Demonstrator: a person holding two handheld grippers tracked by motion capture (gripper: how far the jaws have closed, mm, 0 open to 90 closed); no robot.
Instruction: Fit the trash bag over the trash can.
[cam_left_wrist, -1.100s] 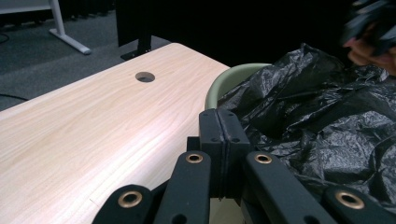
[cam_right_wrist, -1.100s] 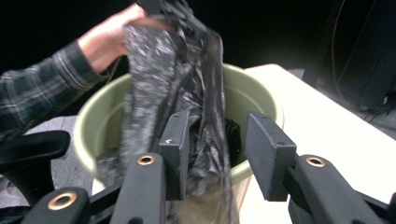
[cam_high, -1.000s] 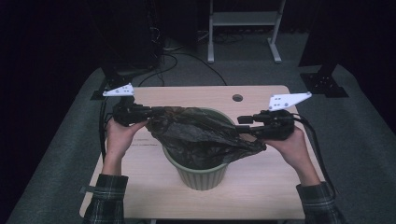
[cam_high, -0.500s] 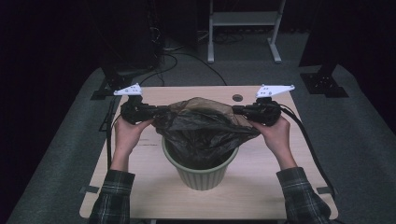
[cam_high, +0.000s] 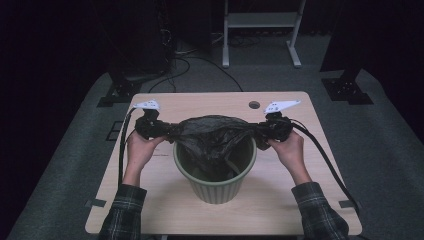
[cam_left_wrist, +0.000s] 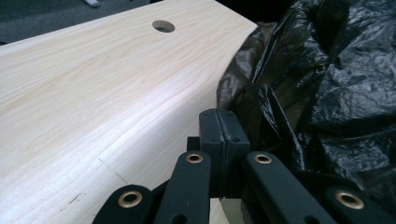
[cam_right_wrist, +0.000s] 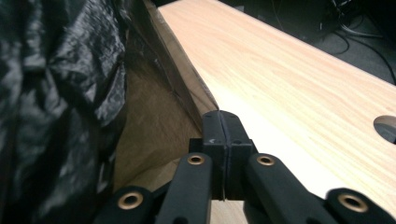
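**High view: black bag stretched over the green bin**

High view shows the left tongs (cam_high: 167, 131) and the right tongs (cam_high: 259, 131) at about the same height, one at each side of the green bin (cam_high: 215, 182). The black plastic bag (cam_high: 212, 137) spans the gap between them. Each tongs pinches one edge of the bag mouth. The bag body sags between the tongs and hangs into the open top of the bin, which stands on the tabletop (cam_high: 200, 102) directly below and between the tongs.

Left gripper view: the left tongs (cam_left_wrist: 225, 140) are clenched, the two jaws pressed flat together. Crumpled black film gathers against the jaw tips and spreads away on the right side of the jaws. Bare tabletop lies on their left side, with a round cable hole (cam_left_wrist: 163, 26) beyond them.

Right gripper view: the right tongs (cam_right_wrist: 224, 135) are clenched on the bag, whose film runs up from the tip of the closed jaws. The jaws have just been opening a little, with the bag edge between them. The bag bulk lies on the left side of these jaws; bare tabletop lies on their right side.

A hand grips each tongs from below, and a cable trails from each toward the near tabletop edge.
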